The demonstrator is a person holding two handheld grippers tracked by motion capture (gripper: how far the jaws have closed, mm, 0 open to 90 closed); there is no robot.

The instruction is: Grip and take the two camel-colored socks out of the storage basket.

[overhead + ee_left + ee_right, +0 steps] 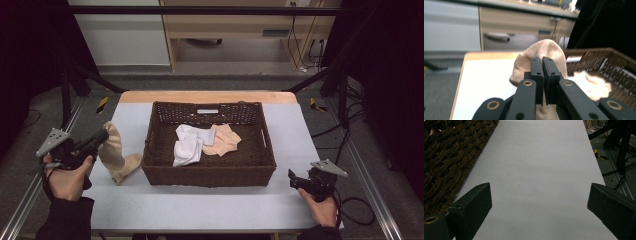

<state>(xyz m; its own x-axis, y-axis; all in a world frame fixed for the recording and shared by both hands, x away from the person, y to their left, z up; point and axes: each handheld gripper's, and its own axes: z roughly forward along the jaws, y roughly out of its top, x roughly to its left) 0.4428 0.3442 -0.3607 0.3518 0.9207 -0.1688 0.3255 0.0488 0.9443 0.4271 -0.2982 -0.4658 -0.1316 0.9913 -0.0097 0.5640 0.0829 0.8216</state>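
The worktop (210,210) carries a dark wicker basket (209,175) at its middle, reaching toward the far edge. Inside the basket lie a white sock (189,147) and a crumpled beige sock (222,140), touching one another near the far wall. Outside it, by the worktop's left edge and just beside the basket's left wall, hangs the beige sock in hand (116,152): the left tool (102,136) has its jaws together, clamped on the sock's upper part, while the toe end trails onto the worktop. In the left gripper view the knit bulges past the pinched jaws of that tool (543,75). The right tool (295,179) rests near the worktop's right front corner, jaws wide apart with nothing between them (539,200).

The main risk looks to be the dangling toe end: carried sideways too low, it would likely catch on the basket's rim and drag free of the pinch, or drape over the wall instead of dropping inside.
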